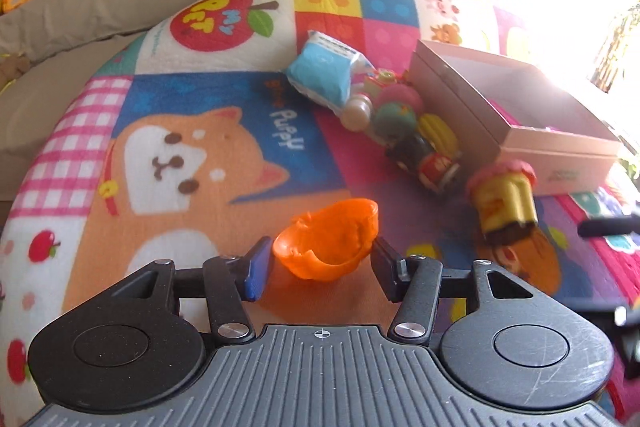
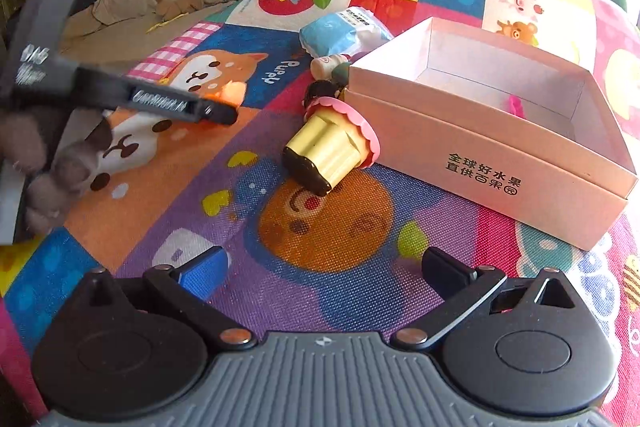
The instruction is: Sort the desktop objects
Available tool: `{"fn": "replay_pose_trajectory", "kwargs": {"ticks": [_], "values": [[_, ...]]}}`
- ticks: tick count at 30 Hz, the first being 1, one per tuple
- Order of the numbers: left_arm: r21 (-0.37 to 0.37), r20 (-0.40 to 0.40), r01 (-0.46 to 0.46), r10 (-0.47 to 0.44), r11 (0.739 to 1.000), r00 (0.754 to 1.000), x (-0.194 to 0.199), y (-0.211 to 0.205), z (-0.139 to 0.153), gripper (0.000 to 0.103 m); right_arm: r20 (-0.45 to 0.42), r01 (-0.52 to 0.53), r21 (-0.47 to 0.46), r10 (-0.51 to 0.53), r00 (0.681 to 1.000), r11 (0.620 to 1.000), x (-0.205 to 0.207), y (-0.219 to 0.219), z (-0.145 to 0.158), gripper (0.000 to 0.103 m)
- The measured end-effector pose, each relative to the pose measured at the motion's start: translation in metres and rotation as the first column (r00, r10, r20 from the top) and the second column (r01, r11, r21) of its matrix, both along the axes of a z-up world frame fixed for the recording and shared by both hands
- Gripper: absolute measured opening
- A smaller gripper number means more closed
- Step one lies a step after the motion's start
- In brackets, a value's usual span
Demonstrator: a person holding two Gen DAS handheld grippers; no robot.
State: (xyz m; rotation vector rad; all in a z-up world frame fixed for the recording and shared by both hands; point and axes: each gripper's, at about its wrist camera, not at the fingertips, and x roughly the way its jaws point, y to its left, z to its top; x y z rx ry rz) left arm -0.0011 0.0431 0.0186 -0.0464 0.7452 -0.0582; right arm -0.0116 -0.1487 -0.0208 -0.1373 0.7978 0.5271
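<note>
Orange shell piece [image 1: 328,243], a thin half-bowl of glossy plastic with a torn, uneven rim, sits between the jaws of the left gripper [image 1: 324,269], and both pads touch its 2 sides, so the jaws are clamped on it. Its hollow side looks up and away from the camera, and its wider axis runs across, from one pad to the other. Whether it is lifted off the play mat [image 1: 180,107] I cannot tell.

The mat is soft printed cloth with cartoon squares. On its far right part stands the pink cardboard box [image 2: 500,155], open at the top, smooth and stiff, with something small and pink inside. The box lies ahead and to the right of the held shell, so the coming move probably goes that way.

The right gripper [image 2: 324,273] hovers over the mat with its jaws wide apart and nothing in them. It is nearer to the toy cupcake [image 2: 332,147], which lies on its side just beside the near wall of the box, its gold ribbed cup pointing toward this gripper. A blue soft packet [image 1: 320,73] and several small round toys [image 1: 400,115] lie crowded along the left wall of the box.
</note>
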Motion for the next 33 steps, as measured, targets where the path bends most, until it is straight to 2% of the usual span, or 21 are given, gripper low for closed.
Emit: {"fn": "replay_pose_trajectory", "kwargs": {"ticks": [1,3,5,7,9,12,16,18,21,25,29,33], "values": [[0.002,0.001,0.003,-0.003,1.0,1.0,-0.01,-0.001,-0.002,0.06,0.005,0.016,0.019,-0.016,1.0,1.0,0.004,-0.003,0.005,0.103],[0.024,0.022,0.001,-0.002,1.0,1.0,-0.023,-0.004,-0.005,0.075,0.035,0.046,0.041,-0.047,0.998,0.998,0.011,-0.009,0.017,0.103],[0.034,0.041,-0.006,0.005,0.999,0.999,-0.03,-0.006,-0.008,0.086,0.046,0.084,0.023,-0.084,0.995,0.996,0.019,-0.017,0.026,0.103],[0.022,0.05,-0.006,0.005,1.0,0.999,-0.031,-0.006,-0.01,0.089,0.04,0.117,0.003,-0.117,0.992,0.993,0.024,-0.029,0.031,0.103],[-0.005,0.057,-0.006,0.006,1.0,0.998,-0.03,-0.004,-0.01,0.096,0.049,0.163,-0.012,-0.162,0.986,0.987,0.021,-0.043,0.034,0.103],[-0.031,0.05,-0.009,0.01,0.999,0.999,-0.028,0.0,-0.011,0.097,0.086,0.233,-0.055,-0.227,0.97,0.971,0.017,-0.057,0.031,0.103],[-0.038,0.056,-0.007,0.009,0.999,0.998,-0.03,0.001,-0.011,0.097,0.226,0.363,-0.169,-0.323,0.919,0.916,0.028,-0.055,0.02,0.103],[-0.045,0.057,-0.015,0.017,0.999,0.998,-0.03,0.002,-0.011,0.098,0.297,0.383,-0.218,-0.313,0.902,0.898,0.036,-0.048,0.014,0.103],[-0.042,0.054,-0.017,0.019,0.999,0.998,-0.03,0.001,-0.012,0.099,0.339,0.375,-0.259,-0.28,0.898,0.89,0.05,-0.038,0.007,0.103],[-0.03,0.05,-0.018,0.019,0.999,0.999,-0.03,-0.002,-0.012,0.1,0.337,0.383,-0.227,-0.297,0.894,0.895,0.073,-0.027,0.009,0.103],[-0.018,0.049,-0.032,0.033,0.999,0.998,-0.031,-0.003,-0.011,0.1,0.291,0.388,-0.169,-0.331,0.898,0.906,0.09,-0.025,0.016,0.103],[-0.03,0.047,-0.036,0.037,0.999,0.998,-0.03,0.0,-0.012,0.102,0.283,0.401,-0.081,-0.365,0.887,0.913,0.069,-0.032,0.032,0.103]]}}
